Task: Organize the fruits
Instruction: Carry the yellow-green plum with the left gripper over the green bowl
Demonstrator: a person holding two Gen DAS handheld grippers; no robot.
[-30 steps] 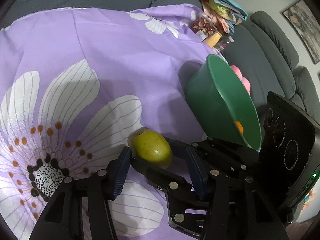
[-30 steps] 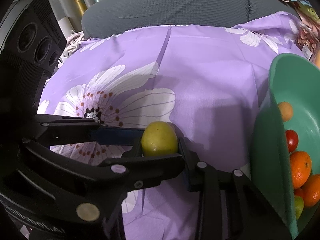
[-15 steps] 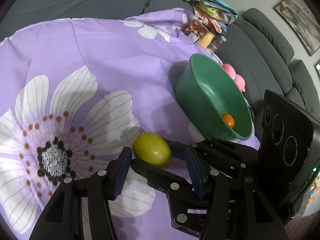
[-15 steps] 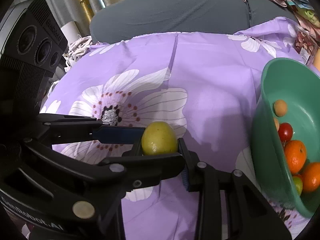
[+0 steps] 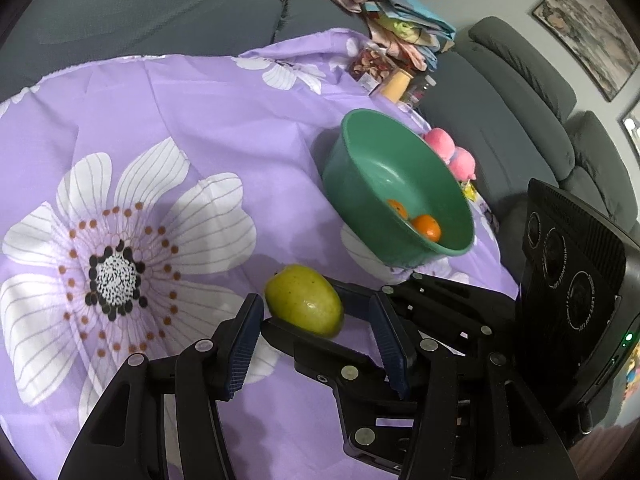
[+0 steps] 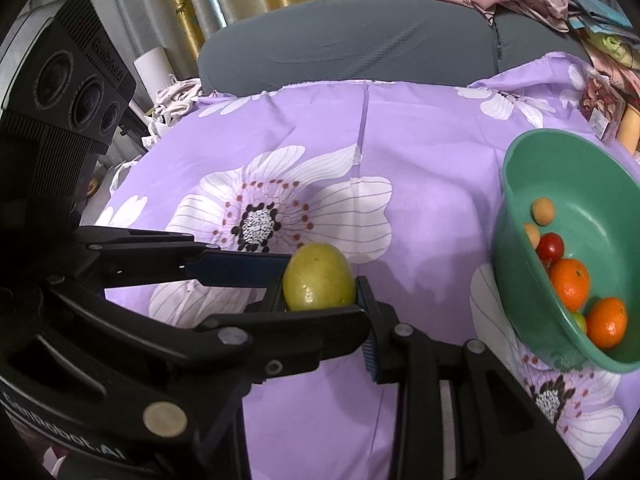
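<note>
A purple flowered cloth [image 6: 420, 152] is covering the work surface, with a grey sofa [image 6: 352, 40] standing behind it. At the left of the right wrist view, the left gripper [image 5: 316, 332] is reaching in with its blue-padded fingers [image 6: 236, 268] spread apart; in its own view those fingers are standing either side of the fruit with a gap on both sides, gripping nothing. At centre, the right gripper [image 6: 320, 300] is clamping a yellow-green mango [image 6: 319, 278] between its pads, the fruit sitting raised above the cloth near the large white flower print [image 6: 276, 220]. To the right, a green bowl [image 6: 520, 280] is resting tilted on the cloth, well apart from the mango. Inside it are lying two oranges [image 6: 570, 282], a red tomato [image 6: 551, 245], two small tan fruits [image 6: 543, 211] and a partly hidden green fruit [image 6: 580, 320]. Beyond the bowl, pink objects [image 5: 452, 152] are showing at the cloth's edge.
</note>
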